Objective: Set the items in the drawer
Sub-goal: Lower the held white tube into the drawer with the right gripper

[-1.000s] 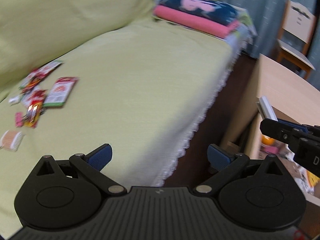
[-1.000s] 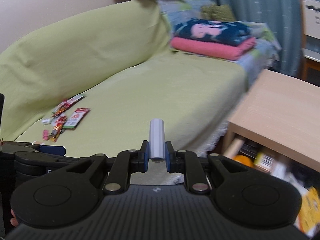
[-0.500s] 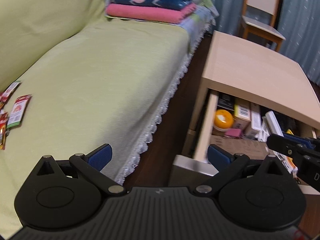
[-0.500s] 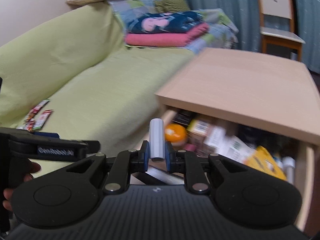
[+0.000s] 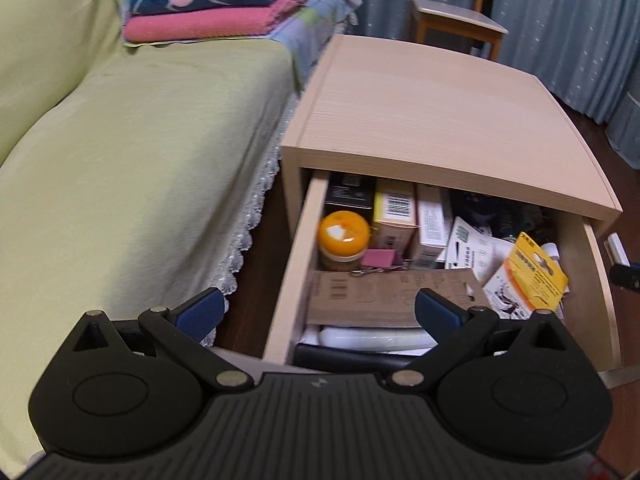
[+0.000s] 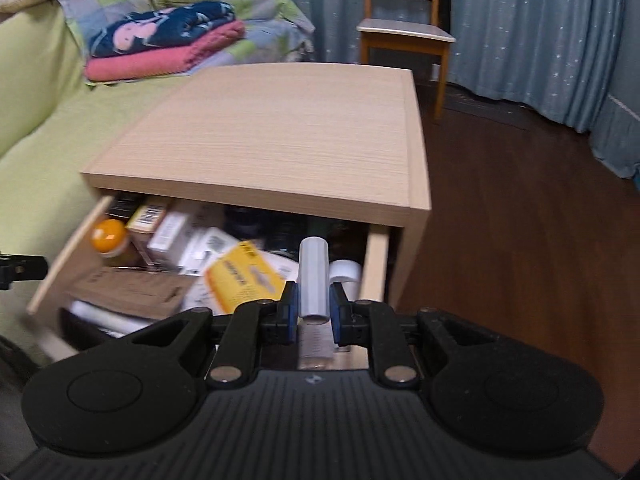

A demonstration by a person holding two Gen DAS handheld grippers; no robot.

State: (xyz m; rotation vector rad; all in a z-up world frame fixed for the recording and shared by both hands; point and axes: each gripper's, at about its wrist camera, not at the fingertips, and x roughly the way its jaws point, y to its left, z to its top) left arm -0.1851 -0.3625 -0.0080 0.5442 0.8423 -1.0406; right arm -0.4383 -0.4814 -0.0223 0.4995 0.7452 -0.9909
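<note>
Holding a pale grey tube upright, the right gripper has its jaws closed on the tube's lower part, blue pads touching both sides. The tube hangs over the front right corner of the open drawer, just in front of a white roll that lies against the drawer's right wall.

Left gripper: jaws spread wide, nothing between them. It hovers over the drawer's front left corner.

Drawer is pulled out from a light wood cabinet; cabinet top surface bare. Contents, left wrist view:
- orange-lidded jar at the left wall
- pink binder clip just right of the jar, touching the back edge of a flat brown cardboard sheet that lies along the front
- upright boxes toward the back left, one with a barcode
- yellow packet near the right wall, lying on white printed papers
- white flat item under the cardboard at the front edge

Back right of the drawer is dark; contents there cannot be made out.

Sofa with yellow-green cover stands just left of the cabinet; folded pink and navy blankets are stacked at its far end. Wooden chair stands behind the cabinet, in front of blue curtains.
</note>
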